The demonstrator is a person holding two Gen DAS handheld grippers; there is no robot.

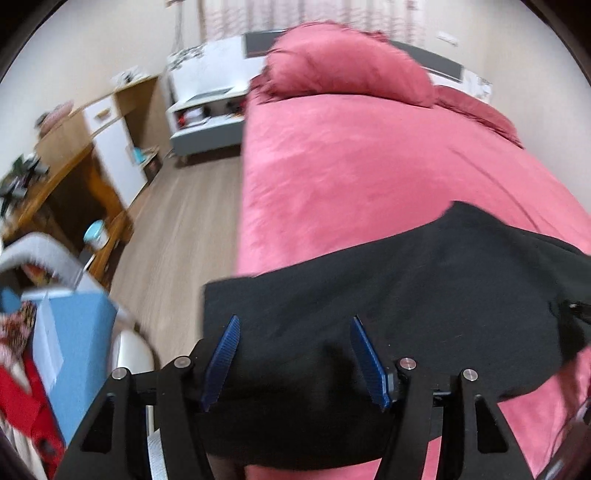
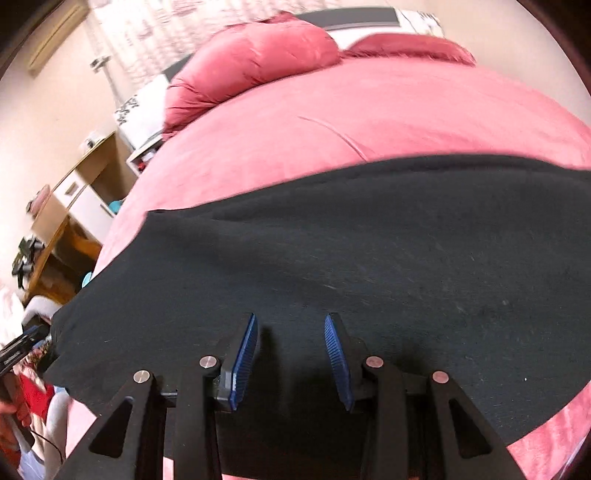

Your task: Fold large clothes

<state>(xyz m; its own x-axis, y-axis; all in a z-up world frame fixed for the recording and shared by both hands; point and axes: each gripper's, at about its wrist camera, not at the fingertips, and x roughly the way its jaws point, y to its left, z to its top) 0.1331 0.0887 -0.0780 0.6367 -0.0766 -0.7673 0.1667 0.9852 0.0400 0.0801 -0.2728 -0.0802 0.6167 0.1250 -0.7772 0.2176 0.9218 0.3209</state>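
place: home bedroom
bed: wide bed [image 1: 351, 166] under pink cover, fills most of both views
pillows: two pink pillows [image 1: 343, 62] at far end against dark headboard [image 1: 436, 61]
nightstand: white bedside unit [image 1: 203, 107] far left of bed
furniture: wooden desk with white drawer unit [image 1: 107, 144] along left wall
floor: wood-look laminate [image 1: 184, 229] left of bed
window: patterned curtain [image 1: 314, 14] behind headboard
clutter: blue box [image 1: 70, 354] near left

Right gripper [image 2: 291, 325] over black garment [image 2: 332, 258]

Blue-padded jaws stand apart, nothing between them. The dark cloth spreads ahead and to both sides over the pink bed cover [image 2: 369, 110]; pillows [image 2: 255, 59] lie far ahead.
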